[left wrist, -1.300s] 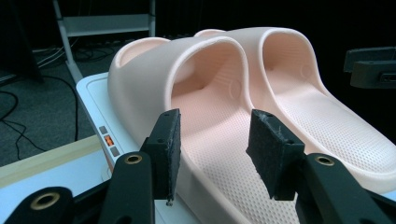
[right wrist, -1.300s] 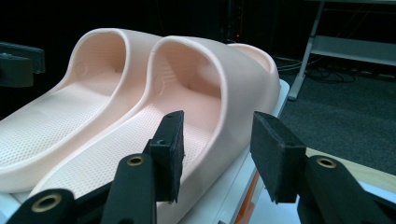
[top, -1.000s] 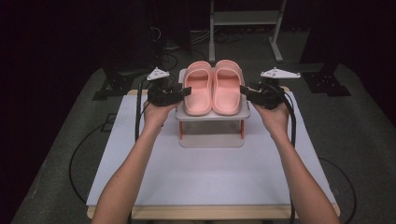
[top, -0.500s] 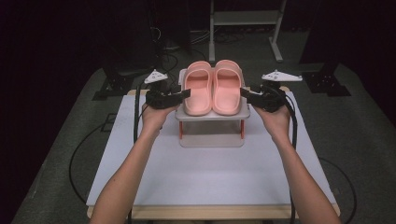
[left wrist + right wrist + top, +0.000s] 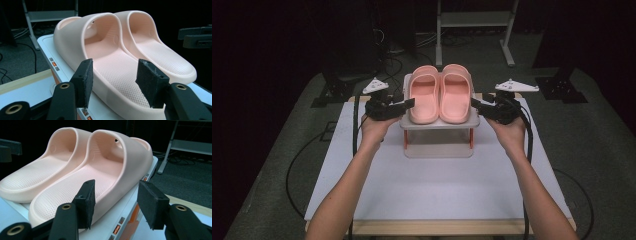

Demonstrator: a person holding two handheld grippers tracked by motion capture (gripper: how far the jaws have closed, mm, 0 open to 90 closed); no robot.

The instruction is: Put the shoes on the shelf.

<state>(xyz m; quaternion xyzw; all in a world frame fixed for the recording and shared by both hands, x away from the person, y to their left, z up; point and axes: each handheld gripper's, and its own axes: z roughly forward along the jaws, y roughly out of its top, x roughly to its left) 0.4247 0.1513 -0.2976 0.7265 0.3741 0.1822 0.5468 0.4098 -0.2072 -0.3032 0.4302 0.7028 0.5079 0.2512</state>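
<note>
Two pink slippers (image 5: 440, 93) sat side by side on a small white rack (image 5: 439, 125) just above the middle of the high view, on the white table (image 5: 432, 185). I had the left gripper (image 5: 408, 104) at the rack's left edge, centre-left of the frame, and the right gripper (image 5: 476, 104) at its right edge, centre-right, each aimed inward at the slipper nearest it. From up there I could not tell whether either one touched a slipper.

In the left gripper view, the near slipper (image 5: 105, 65) ran from the upper left down to the bottom centre, with the second slipper (image 5: 160, 55) beyond it toward the right. My left gripper (image 5: 113, 80) had its jaws spread and just been opening; its pads (image 5: 86, 80) stood to either side of the slipper's near rim without pressing on it. The other gripper's jaws showed at the far right edge.

In the right gripper view, the near slipper (image 5: 100, 175) filled the centre and the other slipper (image 5: 42, 167) lay to its left. My right gripper (image 5: 116, 202) also stood spread, having just been opening, with the slipper's outer rim between the pads (image 5: 87, 200) but not pinched.
</note>
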